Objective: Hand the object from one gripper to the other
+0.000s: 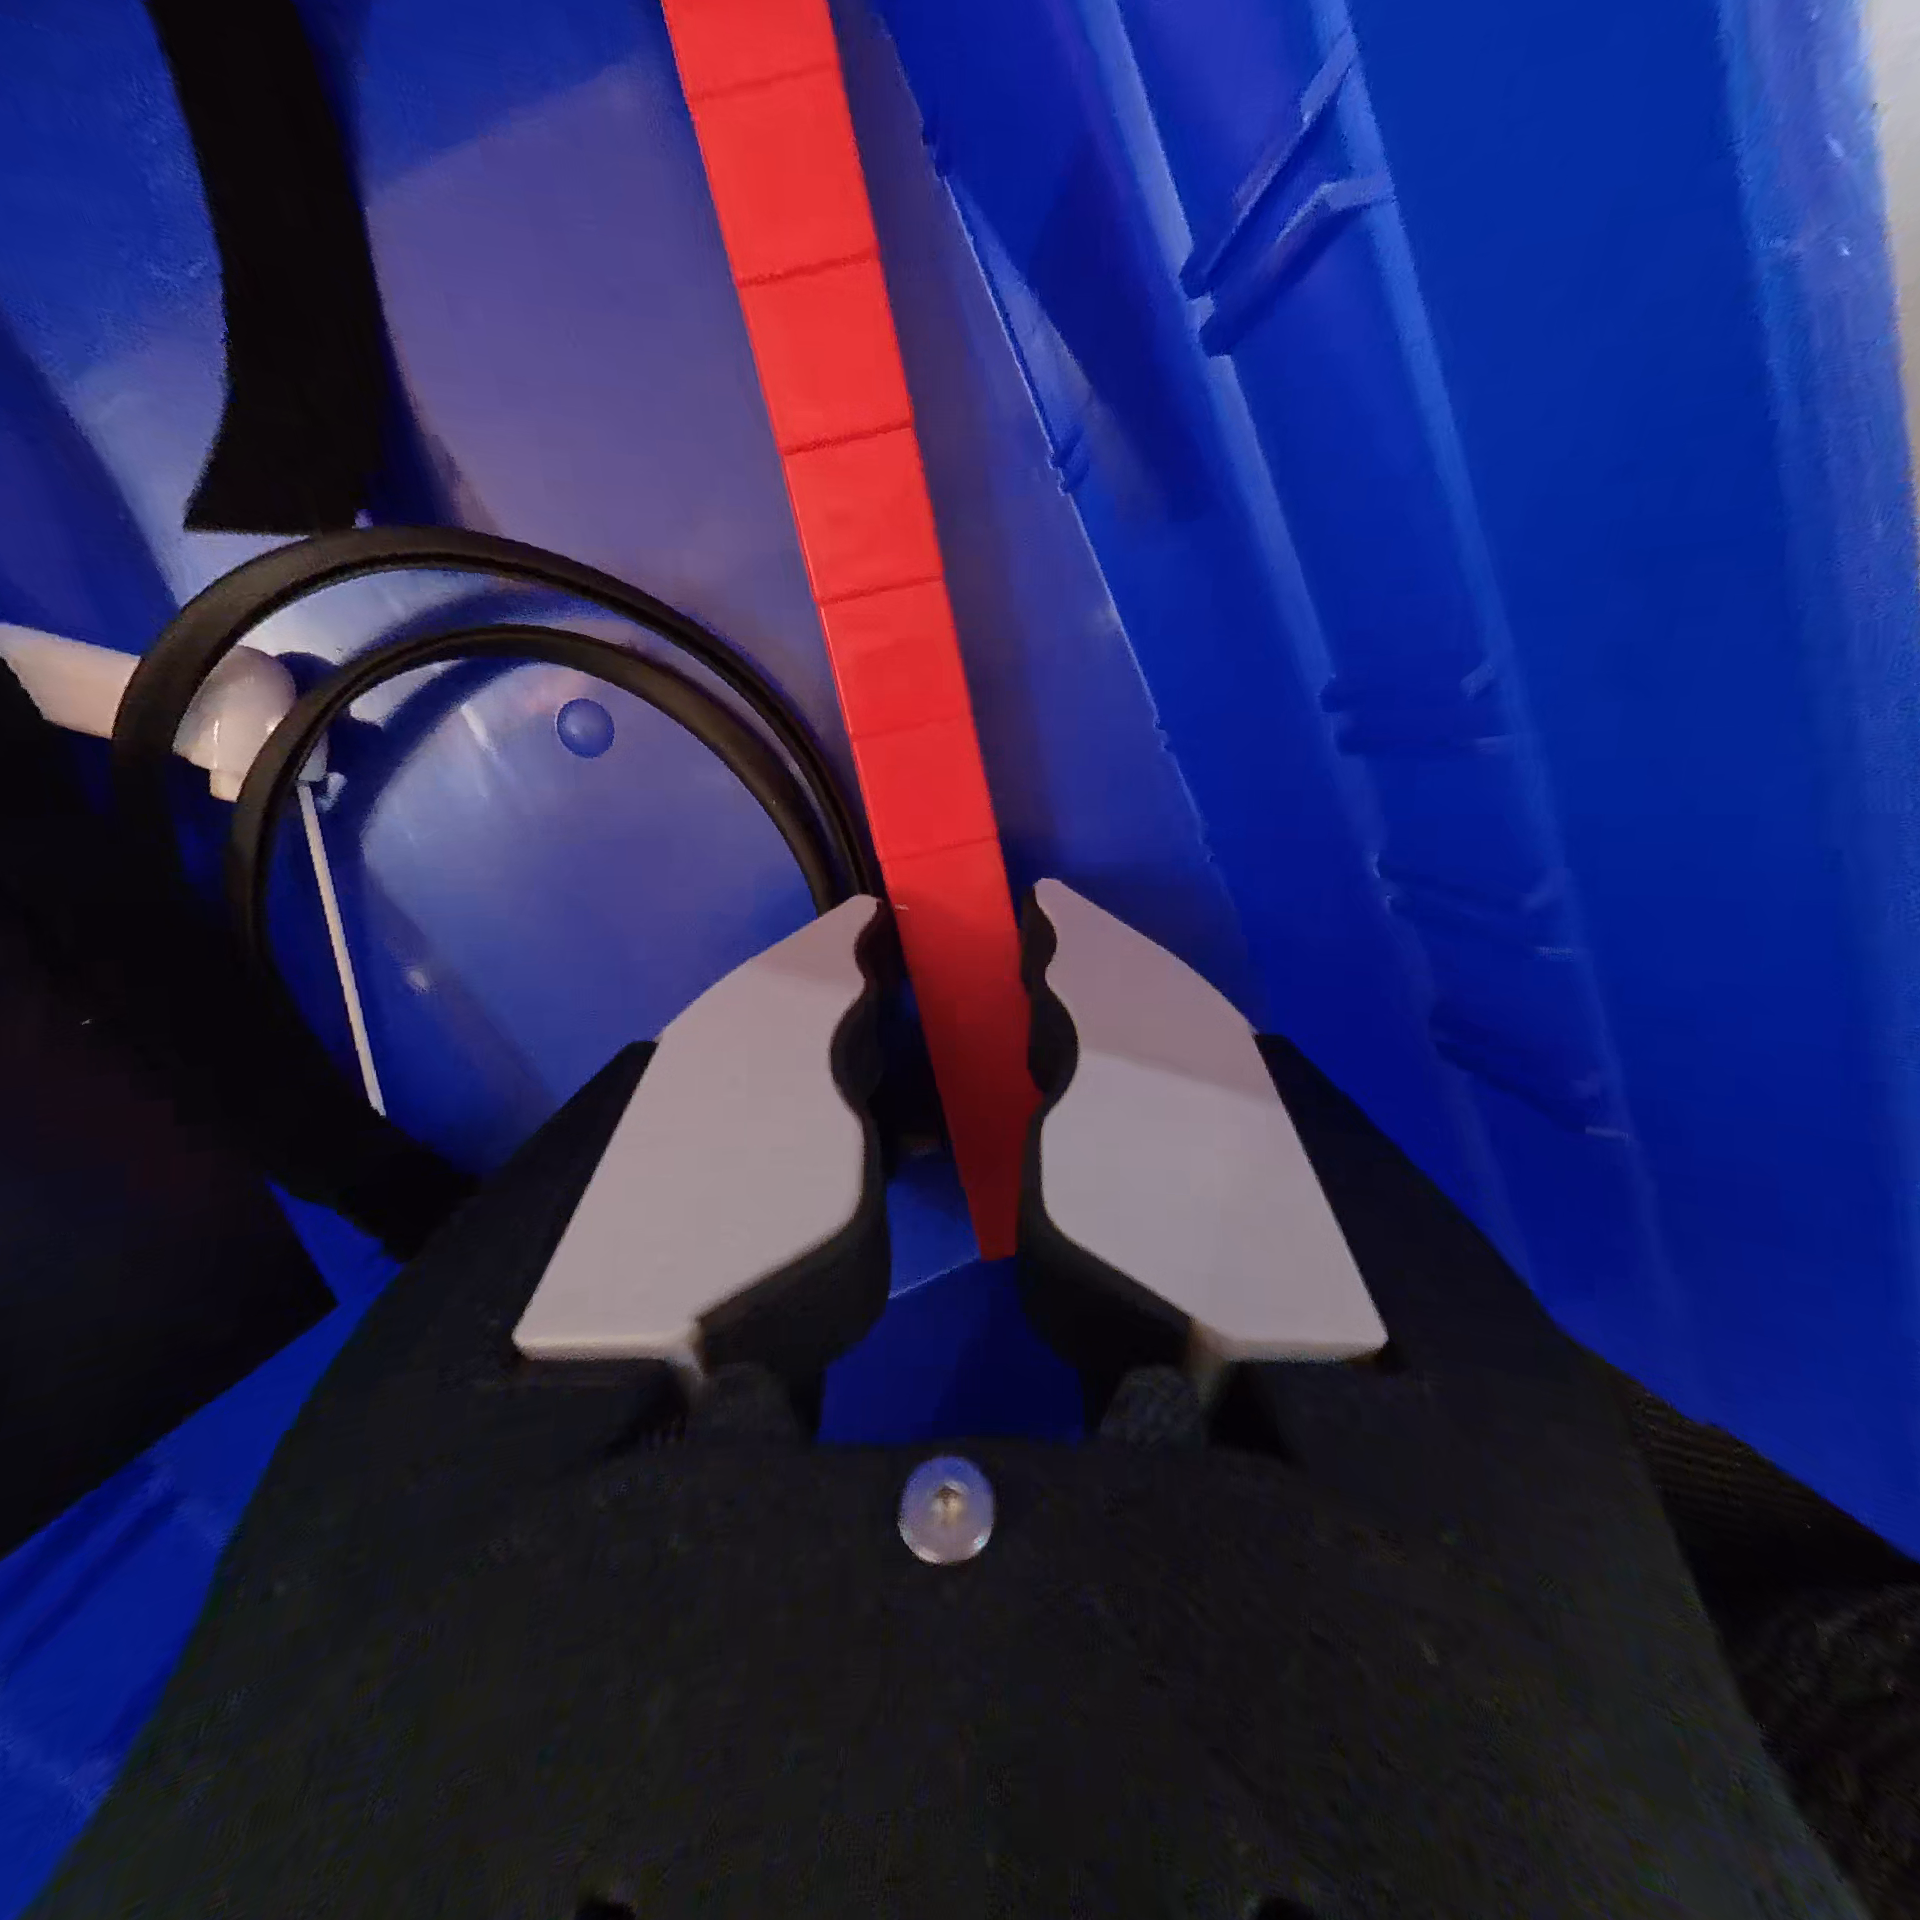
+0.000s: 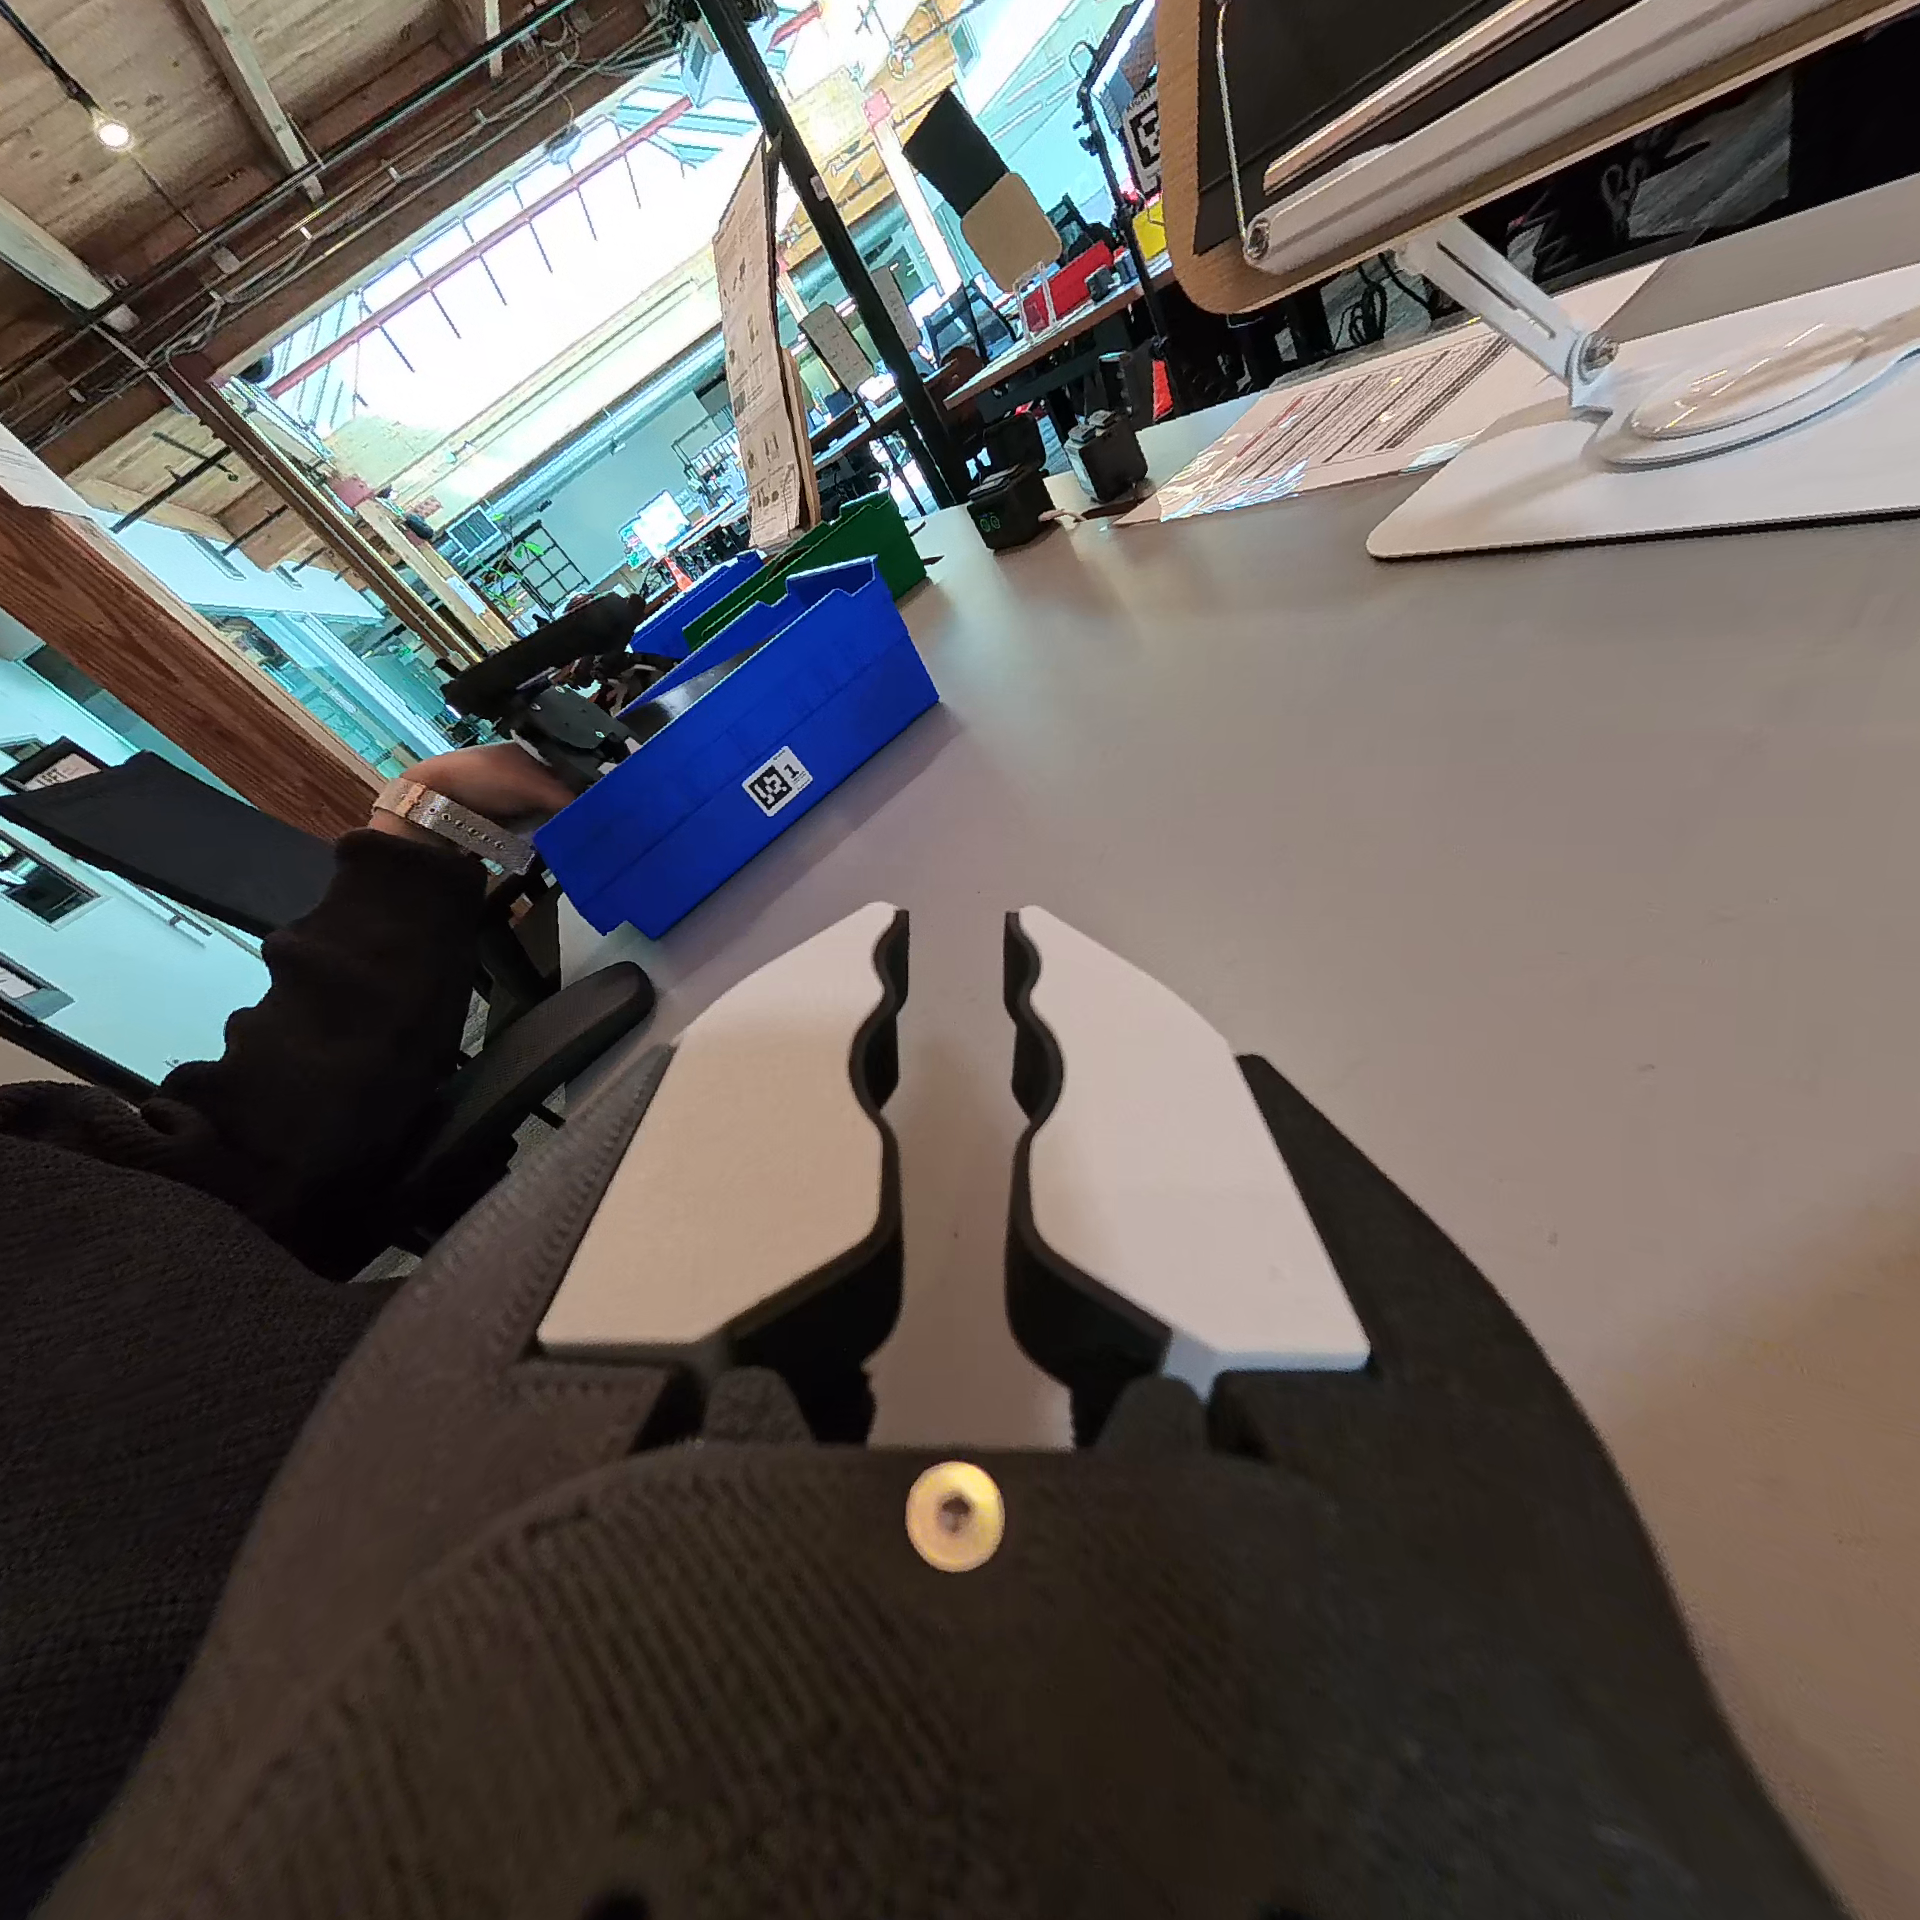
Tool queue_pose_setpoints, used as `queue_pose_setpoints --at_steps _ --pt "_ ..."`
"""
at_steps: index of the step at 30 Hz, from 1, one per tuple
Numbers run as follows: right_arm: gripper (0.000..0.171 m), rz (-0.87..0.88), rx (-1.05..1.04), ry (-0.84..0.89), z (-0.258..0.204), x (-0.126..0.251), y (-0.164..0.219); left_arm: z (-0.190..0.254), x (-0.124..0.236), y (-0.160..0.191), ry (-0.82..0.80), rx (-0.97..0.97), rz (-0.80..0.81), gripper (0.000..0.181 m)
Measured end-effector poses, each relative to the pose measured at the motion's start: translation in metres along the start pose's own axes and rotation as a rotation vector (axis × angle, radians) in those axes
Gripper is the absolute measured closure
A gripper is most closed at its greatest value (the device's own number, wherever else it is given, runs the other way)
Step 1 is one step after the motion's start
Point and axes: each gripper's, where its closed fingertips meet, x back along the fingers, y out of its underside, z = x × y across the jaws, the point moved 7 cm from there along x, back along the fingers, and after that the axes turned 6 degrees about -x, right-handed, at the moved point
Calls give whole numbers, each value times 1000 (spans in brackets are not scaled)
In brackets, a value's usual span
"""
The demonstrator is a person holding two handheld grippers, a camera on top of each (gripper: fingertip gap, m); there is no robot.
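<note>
— Where's the left gripper (image 1: 951,925) gone?

— Down inside the blue bin (image 1: 1455,623). Its jaws are narrowed around a red strip (image 1: 831,436), a long flat piece scored into segments. The strip runs from between the fingers up along the bin's ribbed wall and out of sight at the top.

— So it's got hold of it?

— Looks that way. The right-hand finger (image 1: 1143,1091) presses against the strip's edge; on the other side there's a thin sliver of gap (hard to say whether that pad touches lower down). I'd call it gripped, loosely at best.

— Anything else in the bin?

— A black cable (image 1: 499,582) looped in two arcs just left of the strip, with something white (image 1: 229,707) poking through the loop. A dark patch (image 1: 281,312) higher up; I can't tell what it is.

— And the right gripper (image 2: 956,920)?

— Out over the grey table (image 2: 1351,831), well apart from the bin (image 2: 727,769). Its fingers stand a narrow gap apart, holding nothing; you see bare tabletop between them.

— Can you see the other hand from there?

— Yes. A hand (image 2: 468,784) with a dark sleeve and a wristband reaches into the bin's near end, holding the left gripper. Beyond it sits a green bin (image 2: 862,540), and to the right a monitor's white base (image 2: 1662,488).
</note>
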Motion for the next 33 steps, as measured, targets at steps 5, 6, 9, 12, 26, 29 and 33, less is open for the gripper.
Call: queue_pose_setpoints --at_steps 5,6,9,12,26,29,33 --pt "154 0 -2 -1 0 0 0 -3 1 2 0 1 27 157" --pt "154 1 -3 -1 0 0 0 -4 3 2 0 3 45 157" --pt "154 1 -5 -1 0 0 0 -9 17 3 -26 26 129 158" --pt "154 1 -10 -4 1 0 0 -13 40 1 -35 57 290 158" --pt "154 6 -18 -10 0 1 0 -18 82 -6 -146 91 504 177" --pt "154 7 -20 -11 0 1 0 -17 65 -1 -153 57 376 173" --pt "154 7 -21 -11 0 1 0 -21 42 5 -165 57 221 162"
